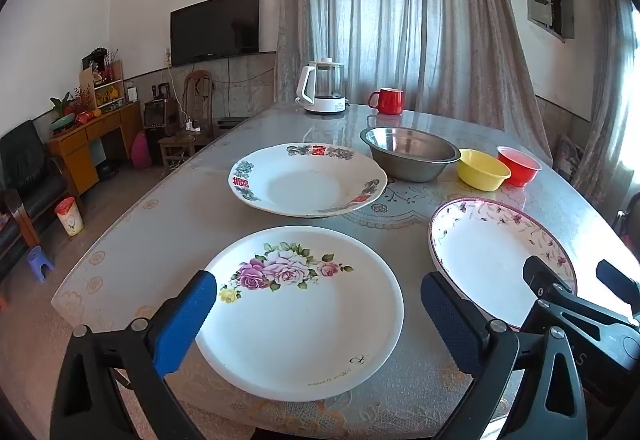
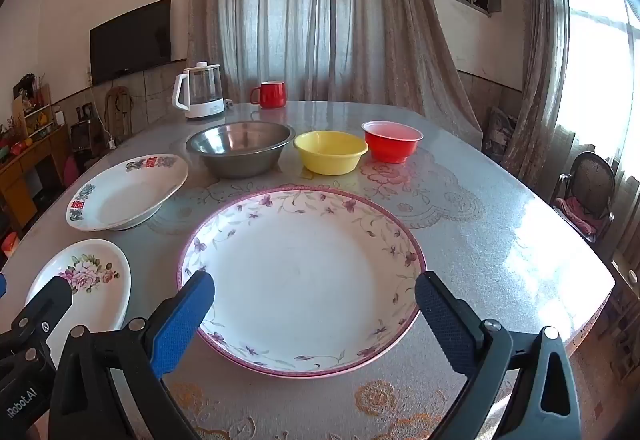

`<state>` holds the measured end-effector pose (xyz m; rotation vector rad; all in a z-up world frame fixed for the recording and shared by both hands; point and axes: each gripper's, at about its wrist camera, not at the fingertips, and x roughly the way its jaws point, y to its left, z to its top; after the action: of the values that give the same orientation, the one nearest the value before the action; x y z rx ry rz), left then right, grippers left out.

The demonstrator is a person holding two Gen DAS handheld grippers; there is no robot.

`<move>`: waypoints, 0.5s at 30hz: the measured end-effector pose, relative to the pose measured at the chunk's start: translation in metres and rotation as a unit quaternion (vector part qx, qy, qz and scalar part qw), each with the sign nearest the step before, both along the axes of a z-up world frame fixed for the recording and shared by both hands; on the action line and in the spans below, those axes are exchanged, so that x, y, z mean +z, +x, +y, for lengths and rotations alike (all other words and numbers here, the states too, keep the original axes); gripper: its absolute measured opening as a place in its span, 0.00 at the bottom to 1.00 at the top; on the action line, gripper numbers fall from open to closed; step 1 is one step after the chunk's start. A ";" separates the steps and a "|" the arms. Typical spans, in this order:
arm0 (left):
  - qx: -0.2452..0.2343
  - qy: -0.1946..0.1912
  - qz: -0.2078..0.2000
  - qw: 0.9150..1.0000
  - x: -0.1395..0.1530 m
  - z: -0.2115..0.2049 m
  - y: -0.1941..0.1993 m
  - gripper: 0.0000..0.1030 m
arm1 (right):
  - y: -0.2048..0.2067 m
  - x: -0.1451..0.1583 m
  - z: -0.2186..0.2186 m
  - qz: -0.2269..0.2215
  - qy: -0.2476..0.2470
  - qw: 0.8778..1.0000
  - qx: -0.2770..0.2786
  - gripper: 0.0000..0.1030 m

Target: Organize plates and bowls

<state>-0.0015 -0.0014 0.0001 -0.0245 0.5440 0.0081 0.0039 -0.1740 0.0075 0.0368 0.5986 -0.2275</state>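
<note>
Both claws are hanging wide open and empty, the left gripper (image 1: pixel 318 310) hovering over the rose plate (image 1: pixel 300 312), the right gripper (image 2: pixel 314 304) over the purple-rimmed plate (image 2: pixel 302 280).

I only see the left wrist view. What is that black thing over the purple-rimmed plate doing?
Observer: That is the right gripper. Its jaws are wide open and hold nothing.
Operator: Where is it aimed?
Observer: At the plate. Its blue fingers stand on either side of the plate's near half.
Operator: It hides the near rim from me. Is the rim damaged?
Observer: From here the near rim looks whole, and the plate is empty.
</note>
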 end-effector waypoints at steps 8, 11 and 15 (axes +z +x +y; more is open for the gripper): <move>0.002 -0.008 0.015 1.000 0.000 0.012 -0.002 1.00 | -0.001 -0.002 -0.003 0.000 0.009 1.000 0.002 0.99; 0.006 0.001 0.021 1.000 -0.006 -0.001 0.009 1.00 | 0.002 -0.004 0.001 0.007 0.006 1.000 0.006 0.99; 0.006 0.003 0.021 1.000 -0.007 -0.001 0.010 1.00 | 0.002 -0.004 0.000 0.007 0.008 1.000 0.012 0.99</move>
<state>0.0085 -0.0028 -0.0070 -0.0225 0.5856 0.0217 0.0058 -0.1738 0.0032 0.0425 0.6148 -0.1993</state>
